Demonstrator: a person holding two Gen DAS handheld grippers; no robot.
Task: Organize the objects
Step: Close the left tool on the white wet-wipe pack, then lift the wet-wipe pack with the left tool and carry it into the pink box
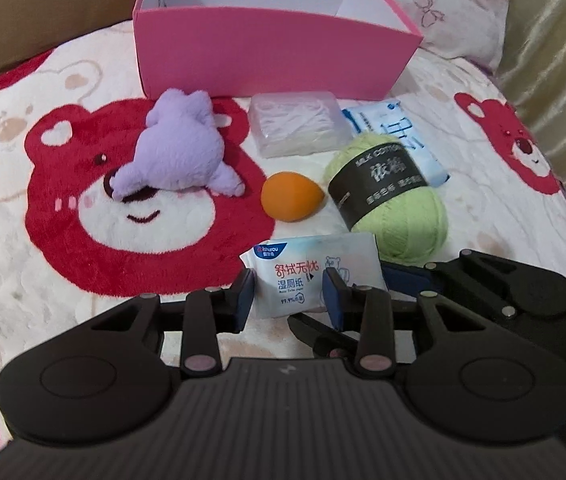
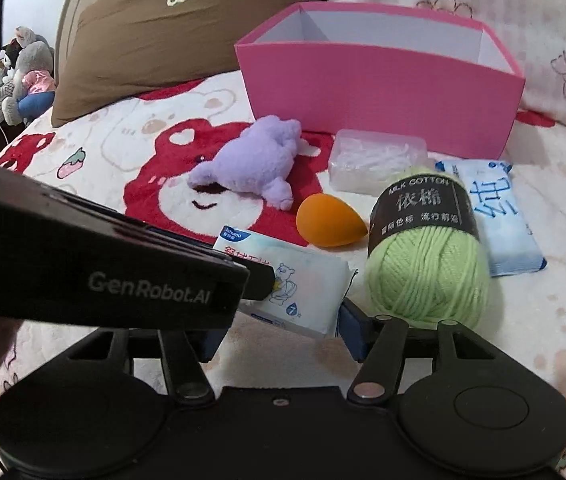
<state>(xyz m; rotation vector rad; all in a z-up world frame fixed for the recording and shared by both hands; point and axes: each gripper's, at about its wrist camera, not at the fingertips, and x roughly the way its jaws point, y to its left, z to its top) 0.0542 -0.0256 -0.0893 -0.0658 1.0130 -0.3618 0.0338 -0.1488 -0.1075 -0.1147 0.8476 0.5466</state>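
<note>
A white wet-wipe pack (image 1: 307, 272) hangs between the blue pads of my left gripper (image 1: 288, 300), which is shut on it just above the bear-print blanket (image 1: 83, 264). In the right wrist view the left gripper's body (image 2: 123, 272) reaches in from the left, gripping the pack (image 2: 303, 276). The pack's lower part sits between the jaws of my right gripper (image 2: 279, 336). Its right pad (image 2: 349, 320) meets the pack's crimped edge; the other pad is hidden. Behind stands the empty pink box (image 1: 275, 52) (image 2: 379, 92).
On the blanket lie a purple plush (image 1: 179, 152), an orange egg-shaped sponge (image 1: 291, 196), a green yarn ball (image 1: 395, 208), a clear box of swabs (image 1: 299, 124) and a blue tissue pack (image 1: 403, 136). A brown pillow (image 2: 163, 40) lies at the back left.
</note>
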